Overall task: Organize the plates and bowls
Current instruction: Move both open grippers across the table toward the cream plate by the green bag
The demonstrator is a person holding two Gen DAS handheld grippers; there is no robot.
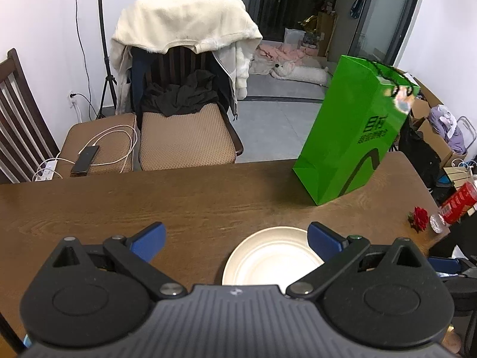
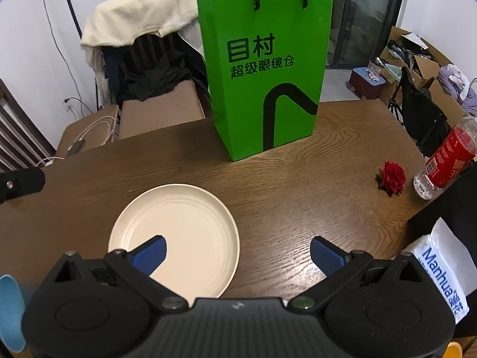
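A cream round plate (image 2: 179, 232) lies flat on the brown wooden table (image 2: 298, 194). In the left wrist view the same plate (image 1: 268, 256) sits under the right finger. My left gripper (image 1: 235, 238) is open above the table, nothing between its blue fingers. My right gripper (image 2: 237, 252) is open too, its left fingertip (image 2: 152, 250) over the plate's near part and its right one over bare wood. A blue rounded object (image 2: 10, 307) shows at the lower left edge of the right wrist view; I cannot tell what it is.
A tall green paper bag (image 2: 262, 68) stands at the table's far side. A red rose (image 2: 393, 177), a red-labelled bottle (image 2: 447, 161) and a tissue pack (image 2: 444, 268) lie at the right. Chairs with clothes (image 1: 184, 68) stand beyond the table.
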